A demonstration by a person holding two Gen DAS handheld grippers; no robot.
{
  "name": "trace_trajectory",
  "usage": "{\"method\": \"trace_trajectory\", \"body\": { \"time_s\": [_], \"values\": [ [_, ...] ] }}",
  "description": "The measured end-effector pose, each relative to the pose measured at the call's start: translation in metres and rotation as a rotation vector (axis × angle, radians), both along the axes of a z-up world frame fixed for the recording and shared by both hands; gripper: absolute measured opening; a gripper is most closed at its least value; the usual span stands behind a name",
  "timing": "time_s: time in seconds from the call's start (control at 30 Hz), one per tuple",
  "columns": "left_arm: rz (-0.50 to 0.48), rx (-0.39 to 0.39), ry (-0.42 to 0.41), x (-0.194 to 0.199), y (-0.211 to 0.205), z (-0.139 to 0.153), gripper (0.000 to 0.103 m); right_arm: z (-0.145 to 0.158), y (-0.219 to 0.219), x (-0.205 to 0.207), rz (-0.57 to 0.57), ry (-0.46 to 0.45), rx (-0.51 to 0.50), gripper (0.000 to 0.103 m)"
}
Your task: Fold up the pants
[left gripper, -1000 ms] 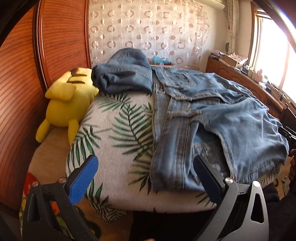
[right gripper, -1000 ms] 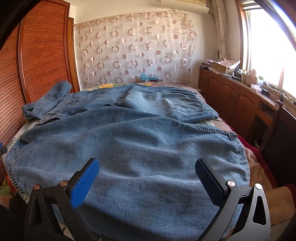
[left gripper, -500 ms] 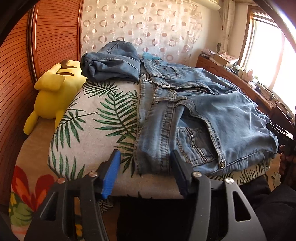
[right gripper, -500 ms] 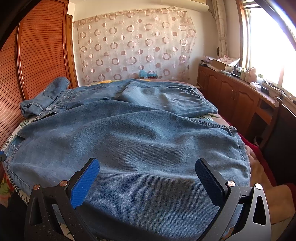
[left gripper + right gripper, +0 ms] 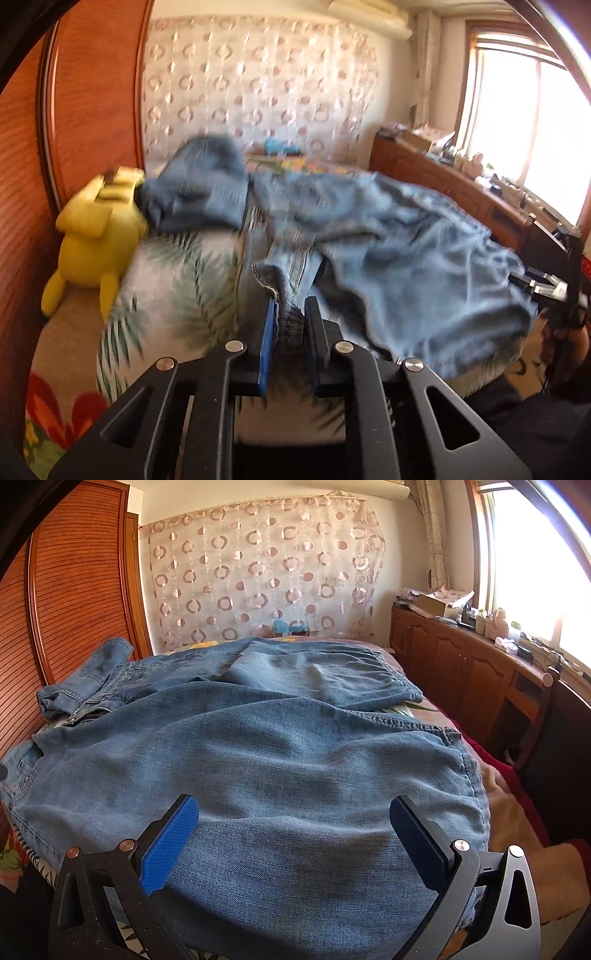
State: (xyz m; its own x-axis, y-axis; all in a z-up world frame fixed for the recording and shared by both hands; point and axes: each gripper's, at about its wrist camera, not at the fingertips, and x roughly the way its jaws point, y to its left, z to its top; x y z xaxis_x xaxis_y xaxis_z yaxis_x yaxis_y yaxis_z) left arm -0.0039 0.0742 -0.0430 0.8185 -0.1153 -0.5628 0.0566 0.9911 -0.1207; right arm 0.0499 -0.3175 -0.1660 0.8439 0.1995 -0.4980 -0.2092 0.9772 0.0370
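Jeans (image 5: 388, 236) spread across bed (image 5: 162, 273). Left gripper (image 5: 290, 325): jaws pinching near denim edge, likely the waistband; view blurred. Right gripper (image 5: 295, 834): jaws spread wide over near pant leg, holding nothing. Yellow plush toy (image 5: 96, 236) far left, beside darker folded denim.

Motion blur smears the jeans (image 5: 388, 236) and yellow plush toy (image 5: 96, 240).
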Motion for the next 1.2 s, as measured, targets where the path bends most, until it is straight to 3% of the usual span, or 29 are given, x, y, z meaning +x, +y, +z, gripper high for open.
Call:
{"method": "trace_trajectory", "body": {
  "time_s": [0.23, 0.43, 0.53, 0.7, 0.9, 1.2],
  "values": [
    [-0.066, 0.075, -0.113, 0.044, -0.024, 0.048, 0.017, 0.005, -0.007, -0.002, 0.012, -0.004, 0.027, 0.103],
    [-0.093, 0.092, -0.138, 0.096, -0.038, 0.065, 0.017, 0.010, -0.010, -0.005, 0.021, -0.003, 0.046, 0.103],
    [-0.090, 0.059, -0.150, 0.126, -0.044, 0.075, 0.017, 0.011, -0.009, -0.005, 0.032, -0.006, 0.048, 0.103],
    [-0.061, 0.077, -0.172, 0.161, -0.053, 0.088, 0.017, 0.014, -0.007, -0.005, 0.059, -0.001, 0.054, 0.102],
    [-0.020, 0.104, -0.111, 0.200, -0.052, 0.073, 0.017, 0.015, -0.007, -0.005, 0.091, -0.007, 0.043, 0.102],
    [0.008, 0.117, -0.043, 0.210, -0.055, 0.046, 0.017, -0.010, -0.008, -0.003, 0.155, 0.087, 0.019, 0.087]
  ]
}}
